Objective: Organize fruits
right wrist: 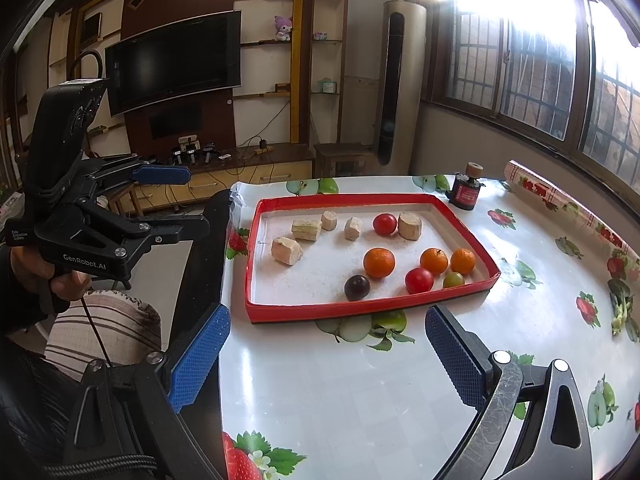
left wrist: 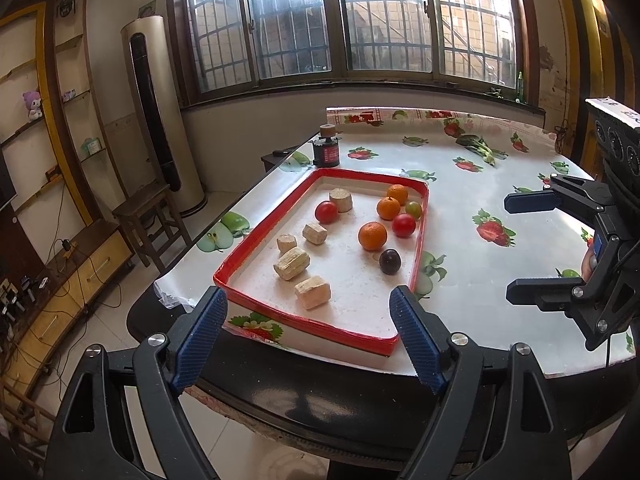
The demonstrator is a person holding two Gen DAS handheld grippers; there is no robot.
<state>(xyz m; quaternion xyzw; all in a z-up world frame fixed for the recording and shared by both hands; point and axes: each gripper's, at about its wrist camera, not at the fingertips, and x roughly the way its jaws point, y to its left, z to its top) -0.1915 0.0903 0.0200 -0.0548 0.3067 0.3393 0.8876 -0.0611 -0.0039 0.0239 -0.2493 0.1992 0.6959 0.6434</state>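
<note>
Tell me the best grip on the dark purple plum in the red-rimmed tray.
Probably grip the dark purple round plum across its widest middle, coming straight down from above. It lies apart from the big orange tangerine, but the red-rimmed shallow tray wall runs close on its near side and would likely block a low sideways approach.

Both the left gripper (left wrist: 310, 332) and right gripper (right wrist: 328, 354) hang with fingers spread wide, gripping nothing.

Daylit, backlit, heavy fisheye.
Blown-out glare at window (left wrist: 344, 20) top in both views, flare streaking across the left wrist view. Specular sheen on glossy bench (right wrist: 360, 380) cover. Soft short shadows under fruit in tray (right wrist: 360, 312). Dark vignette corners, strong barrel bend at edges. Centre sharp.
</note>
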